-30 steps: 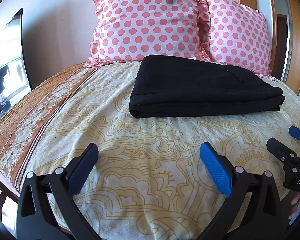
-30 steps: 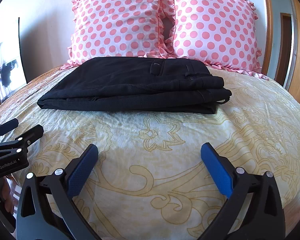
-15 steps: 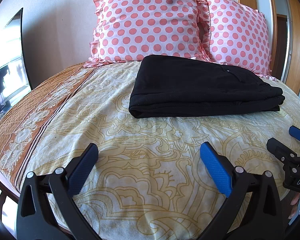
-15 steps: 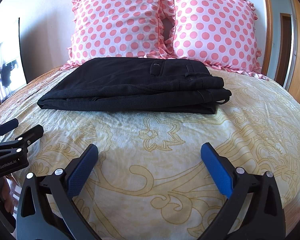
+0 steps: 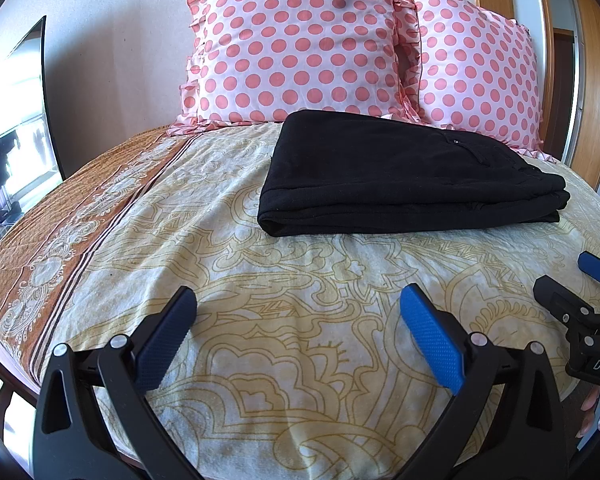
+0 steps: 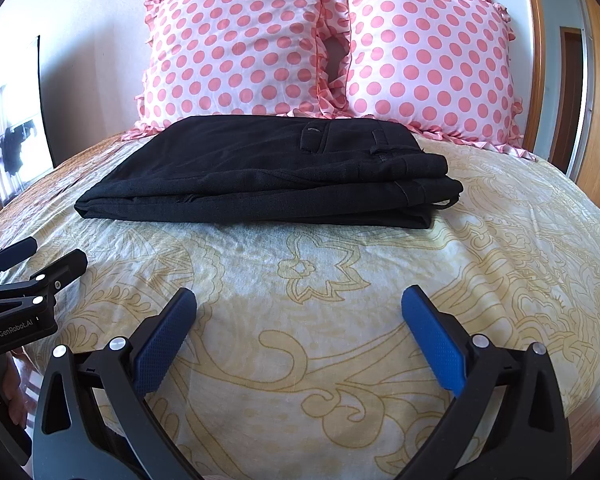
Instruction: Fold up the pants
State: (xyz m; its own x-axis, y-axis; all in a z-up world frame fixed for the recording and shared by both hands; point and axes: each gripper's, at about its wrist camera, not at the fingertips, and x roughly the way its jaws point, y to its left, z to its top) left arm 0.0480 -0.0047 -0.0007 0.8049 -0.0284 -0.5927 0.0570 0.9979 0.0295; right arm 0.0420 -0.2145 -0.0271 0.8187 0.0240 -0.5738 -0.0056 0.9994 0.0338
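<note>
Black pants [image 5: 400, 176] [image 6: 268, 176] lie folded into a flat rectangular stack on the bed, just in front of the pillows, waistband end toward the right. My left gripper [image 5: 298, 304] hangs open over the bedspread well short of the pants, with nothing between its blue pads. My right gripper [image 6: 300, 304] is open too, equally far back and empty. Each gripper shows at the edge of the other's view: the right gripper [image 5: 572, 276] at the far right, the left gripper [image 6: 40, 256] at the far left.
The bed [image 5: 260, 352] has a yellow patterned spread with an orange border on the left. Two pink polka-dot pillows [image 6: 236, 48] [image 6: 428, 60] lean against the wall behind the pants. A wooden door frame [image 6: 598, 92] stands on the right. Fingers of a hand [image 5: 592, 408] show at lower right.
</note>
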